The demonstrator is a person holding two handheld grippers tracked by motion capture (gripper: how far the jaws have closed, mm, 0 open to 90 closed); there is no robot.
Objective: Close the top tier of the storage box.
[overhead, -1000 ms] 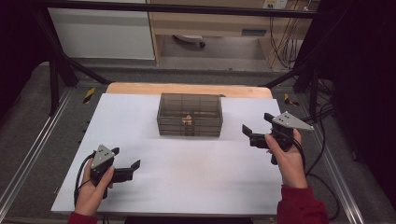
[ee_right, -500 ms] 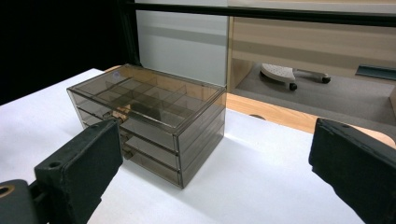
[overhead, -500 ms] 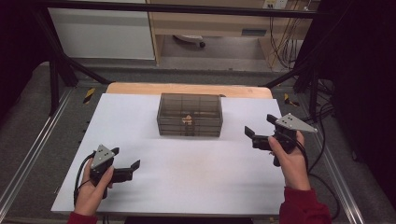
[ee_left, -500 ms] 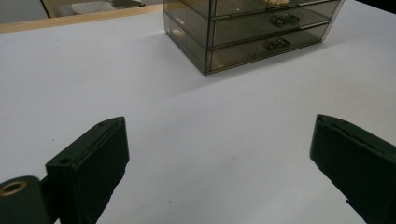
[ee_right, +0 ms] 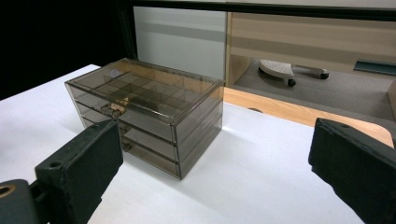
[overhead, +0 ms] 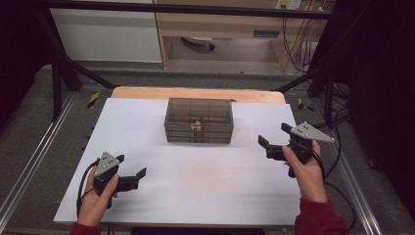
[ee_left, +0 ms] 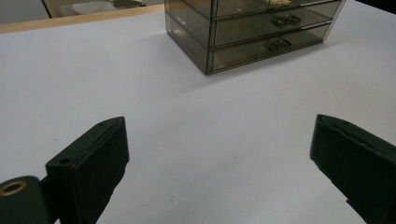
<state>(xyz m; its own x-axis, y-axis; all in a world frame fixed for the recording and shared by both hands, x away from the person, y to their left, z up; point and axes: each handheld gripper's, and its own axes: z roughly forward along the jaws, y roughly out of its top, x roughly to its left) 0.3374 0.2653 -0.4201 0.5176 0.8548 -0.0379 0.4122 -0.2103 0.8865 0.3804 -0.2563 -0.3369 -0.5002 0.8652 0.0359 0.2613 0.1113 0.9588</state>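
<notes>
We have a smoked, see-through drawer chest standing at the far middle of the white table, its long axis running across the table and its drawer fronts turned toward us; a small pale thing shows through the front near the middle, but we cannot tell what it is. Our right gripper hangs just off the chest's right end, jaws spread wide and holding nothing, pointing leftward at that end; in the right gripper view the chest sits ahead and a little left of the gap between the jaws. Our left gripper rests low near the front-left of the table, also wide open and empty, and from it the chest lies well ahead and to the right. We judge the right hand the nearer one, though it meets the chest's side wall, not the drawer pulls, so reaching a drawer would mean swinging round to the front.
</notes>
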